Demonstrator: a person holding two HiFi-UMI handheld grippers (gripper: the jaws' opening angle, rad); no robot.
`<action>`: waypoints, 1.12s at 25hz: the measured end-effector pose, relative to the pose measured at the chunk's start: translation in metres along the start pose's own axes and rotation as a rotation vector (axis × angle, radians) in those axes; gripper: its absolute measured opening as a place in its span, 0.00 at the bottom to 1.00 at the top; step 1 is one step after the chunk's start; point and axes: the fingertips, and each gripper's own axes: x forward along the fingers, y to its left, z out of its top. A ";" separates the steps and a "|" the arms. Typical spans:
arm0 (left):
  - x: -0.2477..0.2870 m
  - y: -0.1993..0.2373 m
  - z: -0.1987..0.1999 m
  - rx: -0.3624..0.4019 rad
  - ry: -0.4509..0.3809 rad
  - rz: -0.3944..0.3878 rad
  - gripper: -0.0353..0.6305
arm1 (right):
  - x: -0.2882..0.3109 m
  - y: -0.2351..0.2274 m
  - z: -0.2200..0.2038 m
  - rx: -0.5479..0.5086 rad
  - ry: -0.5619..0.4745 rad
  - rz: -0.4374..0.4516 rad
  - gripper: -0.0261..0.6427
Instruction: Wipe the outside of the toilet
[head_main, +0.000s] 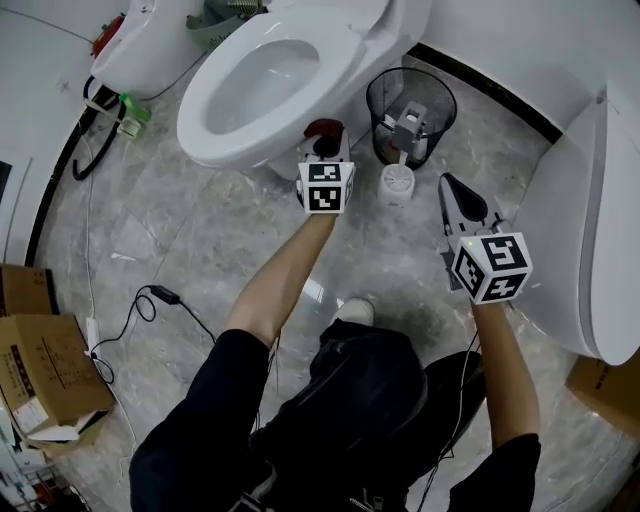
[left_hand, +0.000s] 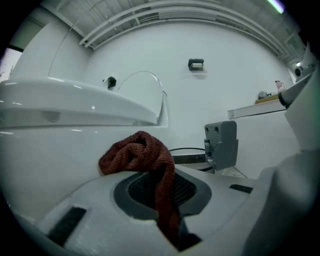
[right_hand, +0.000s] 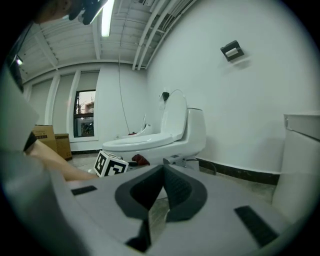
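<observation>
Nearest to me on my left sits a cardboard box (head_main: 40, 365), with a black cable (head_main: 165, 297) lying on the marble floor (head_main: 230, 240) beside it. My right gripper (head_main: 452, 190) hangs over that floor. Its fingers are closed together at the tips, with nothing between them. A second toilet (head_main: 585, 230) stands just to its right.

My left gripper (head_main: 323, 148) is stretched out ahead of the right one and is clamped on a dark red cloth (left_hand: 137, 152). The cloth bunches up above the pads, and one end trails down between them. That bunch sits low against the outside of the toilet (head_main: 215, 135), under the front of the bowl and below the rim. I cannot tell whether it actually touches the porcelain.

Just right of the left gripper stands a white brush pot (head_main: 397, 185). Behind it is a black mesh bin (head_main: 382, 100) close to the toilet's side. The toilet's lid is raised against the white wall.
</observation>
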 end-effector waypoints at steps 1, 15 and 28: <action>0.009 -0.004 0.001 0.010 0.006 -0.006 0.12 | -0.003 -0.006 0.000 0.004 -0.001 -0.010 0.04; -0.013 -0.037 0.060 0.082 0.023 -0.139 0.13 | -0.014 -0.024 0.053 0.063 0.006 -0.060 0.04; -0.210 -0.013 0.333 0.145 0.059 -0.214 0.13 | -0.123 0.094 0.328 0.112 0.047 -0.042 0.04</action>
